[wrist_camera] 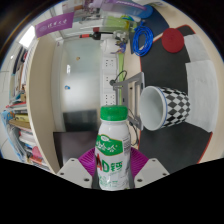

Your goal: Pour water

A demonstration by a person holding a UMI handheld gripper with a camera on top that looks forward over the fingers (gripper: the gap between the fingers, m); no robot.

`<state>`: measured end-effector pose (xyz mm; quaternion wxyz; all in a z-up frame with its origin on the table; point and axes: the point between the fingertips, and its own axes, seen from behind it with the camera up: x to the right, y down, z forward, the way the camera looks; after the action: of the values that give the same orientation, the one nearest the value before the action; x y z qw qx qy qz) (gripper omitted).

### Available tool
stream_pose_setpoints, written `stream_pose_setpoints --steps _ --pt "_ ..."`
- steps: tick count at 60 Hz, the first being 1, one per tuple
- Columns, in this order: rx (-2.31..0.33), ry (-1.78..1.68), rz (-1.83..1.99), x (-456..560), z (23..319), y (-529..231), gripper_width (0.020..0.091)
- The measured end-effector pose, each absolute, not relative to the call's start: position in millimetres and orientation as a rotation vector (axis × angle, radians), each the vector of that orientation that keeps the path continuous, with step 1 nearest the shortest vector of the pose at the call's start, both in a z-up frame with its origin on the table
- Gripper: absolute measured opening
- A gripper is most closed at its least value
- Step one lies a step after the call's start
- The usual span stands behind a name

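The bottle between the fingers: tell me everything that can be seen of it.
The bottle is white, plastic by its look, with a green cap and a green-and-white label bearing print. It stands upright between the tool's two fingers, whose purple pads press on its lower body from both sides. Its base is hidden, so any support cannot be seen. Its cap is on. A checkered cup lies beyond it, apart.

The gripper (113,166) points forward, jaws closed against a bottle (113,148).

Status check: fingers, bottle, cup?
Fingers shut on the green-and-white bottle, held upright. Checkered cup beyond, lying on its side, mouth toward the bottle. Nothing between them.
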<state>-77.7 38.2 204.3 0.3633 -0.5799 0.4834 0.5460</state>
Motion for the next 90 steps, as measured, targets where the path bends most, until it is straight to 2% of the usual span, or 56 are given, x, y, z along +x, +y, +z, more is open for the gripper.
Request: stream_pose_setpoints --steps 15,27,34,41,51,57,60,71,90 --pt "-1.422 1.499 1.547 -73.3 177.6 38.3 0.0425" --pt "-1.452 1.514 1.563 -75.0 180.7 38.6 0.0425" --pt "-1.449 1.473 1.561 -66.9 201.9 38.4 0.0424" --pt "-1.505 1.265 1.445 -41.7 245.5 36.4 0.0424" --pt "-1.617 0.873 1.050 24.0 299.1 35.4 0.0425" --pt "-1.646 0.687 0.749 75.8 308.9 38.0 0.0427" --pt "-1.658 0.618 0.581 106.3 305.2 40.3 0.0425" --pt "-1.719 0.390 0.032 198.3 257.3 41.5 0.0424" --pt "-1.797 0.317 -0.139 235.4 161.4 55.9 0.0439"
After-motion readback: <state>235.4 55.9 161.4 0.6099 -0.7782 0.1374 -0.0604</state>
